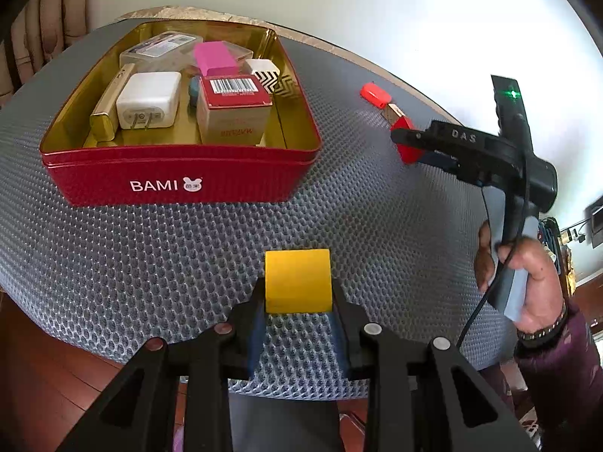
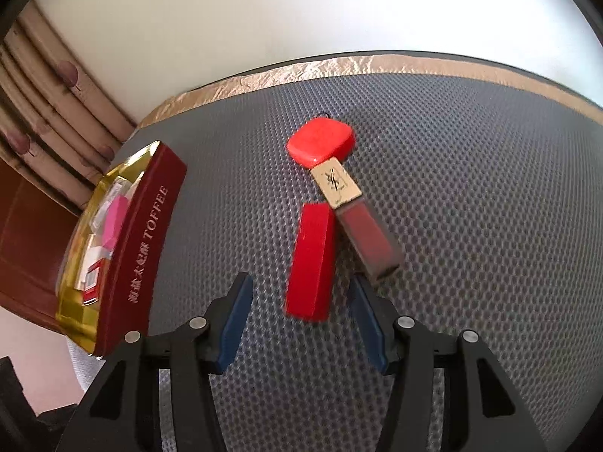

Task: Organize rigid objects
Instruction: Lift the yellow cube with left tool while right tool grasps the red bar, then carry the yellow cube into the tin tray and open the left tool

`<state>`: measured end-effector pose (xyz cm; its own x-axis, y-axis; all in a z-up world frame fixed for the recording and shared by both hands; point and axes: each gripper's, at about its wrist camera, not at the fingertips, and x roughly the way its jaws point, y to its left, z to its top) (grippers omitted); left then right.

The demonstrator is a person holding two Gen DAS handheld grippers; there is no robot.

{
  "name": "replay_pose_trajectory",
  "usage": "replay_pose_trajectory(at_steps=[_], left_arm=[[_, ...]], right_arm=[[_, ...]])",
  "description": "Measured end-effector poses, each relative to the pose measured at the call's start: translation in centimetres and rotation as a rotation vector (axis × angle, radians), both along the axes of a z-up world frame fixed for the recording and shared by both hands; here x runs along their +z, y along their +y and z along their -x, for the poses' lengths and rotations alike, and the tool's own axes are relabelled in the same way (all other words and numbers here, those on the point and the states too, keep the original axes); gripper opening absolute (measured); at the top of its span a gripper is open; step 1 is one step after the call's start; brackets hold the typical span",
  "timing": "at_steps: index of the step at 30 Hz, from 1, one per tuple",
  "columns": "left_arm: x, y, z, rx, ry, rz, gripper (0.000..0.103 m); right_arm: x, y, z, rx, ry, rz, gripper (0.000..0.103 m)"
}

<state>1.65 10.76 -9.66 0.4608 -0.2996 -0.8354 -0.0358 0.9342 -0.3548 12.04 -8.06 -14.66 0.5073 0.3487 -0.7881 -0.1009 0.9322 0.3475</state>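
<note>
My left gripper (image 1: 297, 293) is shut on a yellow block (image 1: 297, 280), held just above the grey mat. A red tin (image 1: 181, 177) with a gold inside stands at the far left, holding a white charger (image 1: 149, 100), a pink block (image 1: 215, 58), a red-topped carton (image 1: 233, 109) and other small items. My right gripper (image 2: 299, 301) is open, its jaws on either side of a red block (image 2: 312, 260) lying on the mat. Beside it lie a lip gloss tube (image 2: 358, 218) and a red flat case (image 2: 320, 141). The right gripper (image 1: 405, 143) also shows in the left wrist view.
The grey honeycomb mat (image 1: 188, 263) covers a round table with a gold foil rim (image 2: 339, 64). The tin (image 2: 143, 248) sits left of the right gripper. A curtain (image 2: 45, 113) and a white wall lie behind. Wooden floor shows below the table edge.
</note>
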Motion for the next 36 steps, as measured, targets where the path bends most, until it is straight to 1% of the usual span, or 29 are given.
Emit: replay_pose_trajectory(at_steps=[1,2,3,7,10,14,17,19,21,23,28,30,31,33,35,36], left_arm=[[0.0,-0.2,-0.2,-0.001,0.004,0.0,0.03],[-0.2,-0.3,-0.5,-0.001,0.008,0.001,0.03],[-0.5,-0.2,-1.0,-0.002,0.011,0.003,0.03],[-0.6,-0.1,-1.2,0.003,0.009,0.013,0.03],[-0.5,0.2,-1.1,0.008,0.003,0.024,0.03],[0.2,1.1,-0.4,0.02,-0.002,0.041,0.03],[1.1,2.0,0.1,0.034,-0.015,0.058,0.03],[2.1,3.0,0.6,0.053,-0.04,0.065,0.03],[3.0,4.0,0.8,0.067,-0.057,0.058,0.03],[4.1,5.4,0.7,0.092,-0.079,0.025,0.03],[5.8,8.6,-1.4,0.142,-0.096,-0.039,0.03],[6.0,9.2,-2.8,0.133,-0.096,-0.057,0.03],[5.9,9.6,-3.6,0.133,-0.089,-0.068,0.03],[5.4,10.3,-5.0,0.118,-0.076,-0.064,0.03],[4.6,10.9,-6.3,0.131,-0.046,-0.077,0.03],[4.1,10.5,-6.4,0.127,-0.038,-0.074,0.03]], right_arm=[[0.0,0.1,-0.2,0.002,0.001,0.015,0.04],[0.0,0.2,-0.5,0.003,0.003,0.031,0.025],[0.0,0.2,-0.7,0.003,0.01,0.037,0.015],[-0.1,-0.6,-0.4,0.004,0.02,0.001,0.015],[0.2,-1.8,1.5,0.01,0.016,-0.024,0.015],[0.5,-2.0,4.2,0.022,0.015,-0.059,0.015],[0.3,-2.3,5.9,0.026,0.033,-0.099,0.015],[0.1,-2.5,6.7,0.019,0.047,-0.123,0.015],[-0.2,-2.7,7.1,0.011,0.058,-0.145,0.015],[-0.3,-2.7,7.6,0.012,0.061,-0.144,0.015],[-0.4,-3.4,8.6,0.011,0.064,-0.162,0.015],[-0.3,-3.5,8.7,0.008,0.065,-0.167,0.015],[-0.2,-3.5,8.7,0.008,0.065,-0.168,0.015],[-0.1,-3.7,8.8,0.005,0.063,-0.167,0.015],[0.0,-3.9,8.8,0.004,0.065,-0.169,0.015],[0.0,-3.9,8.7,0.004,0.065,-0.168,0.015]])
